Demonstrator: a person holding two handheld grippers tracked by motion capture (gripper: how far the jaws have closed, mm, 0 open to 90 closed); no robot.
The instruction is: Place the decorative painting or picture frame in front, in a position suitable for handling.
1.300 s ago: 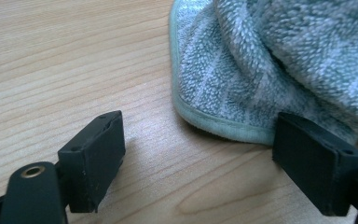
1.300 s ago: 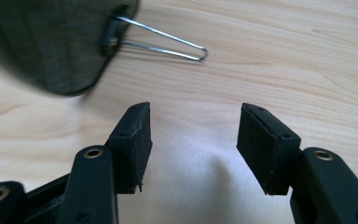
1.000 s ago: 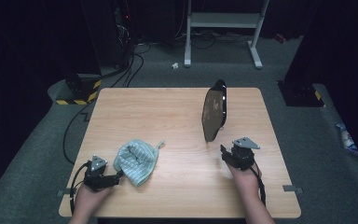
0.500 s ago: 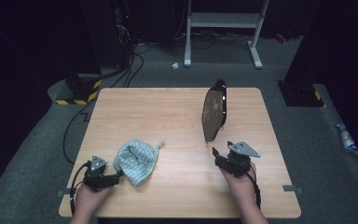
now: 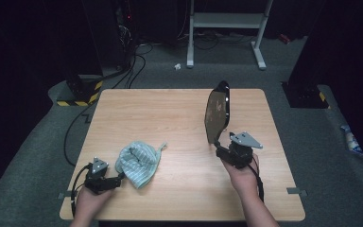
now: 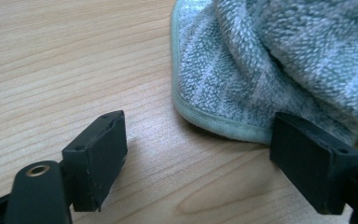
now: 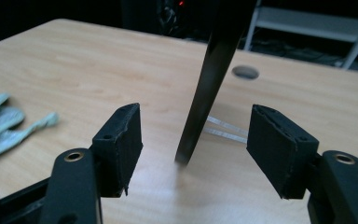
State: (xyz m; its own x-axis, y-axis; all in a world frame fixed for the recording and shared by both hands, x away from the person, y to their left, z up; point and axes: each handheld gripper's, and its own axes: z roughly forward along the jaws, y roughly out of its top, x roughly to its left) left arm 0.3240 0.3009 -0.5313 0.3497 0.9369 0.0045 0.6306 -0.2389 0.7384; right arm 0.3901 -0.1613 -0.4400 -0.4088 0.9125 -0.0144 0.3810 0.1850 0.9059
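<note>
A dark, glossy oval panel (image 5: 216, 113) stands upright on edge on the wooden table (image 5: 170, 113), right of centre. My right gripper (image 5: 220, 150) is at its near lower end. In the right gripper view the panel's thin edge (image 7: 209, 79) runs between the jaws of the right gripper (image 7: 196, 144), and neither pad touches it. These jaws have just been closing a little and remain open. A crumpled pale-green striped cloth (image 5: 139, 163) lies front left. My left gripper (image 5: 119, 177) rests open beside it, with the cloth's hem (image 6: 223, 126) lying between the jaws of the left gripper (image 6: 214, 149).
Two thin metal wires (image 7: 223, 128) lie on the table behind the panel's foot. Beyond the table, cables (image 5: 123, 75) trail over the grey floor, a white frame (image 5: 227, 21) stands at the back, and a black-and-yellow striped block (image 5: 78, 97) sits at the left.
My right hand has risen slightly and moved left, bringing its gripper up to the panel's near lower end. The left hand and the cloth have stayed put.
</note>
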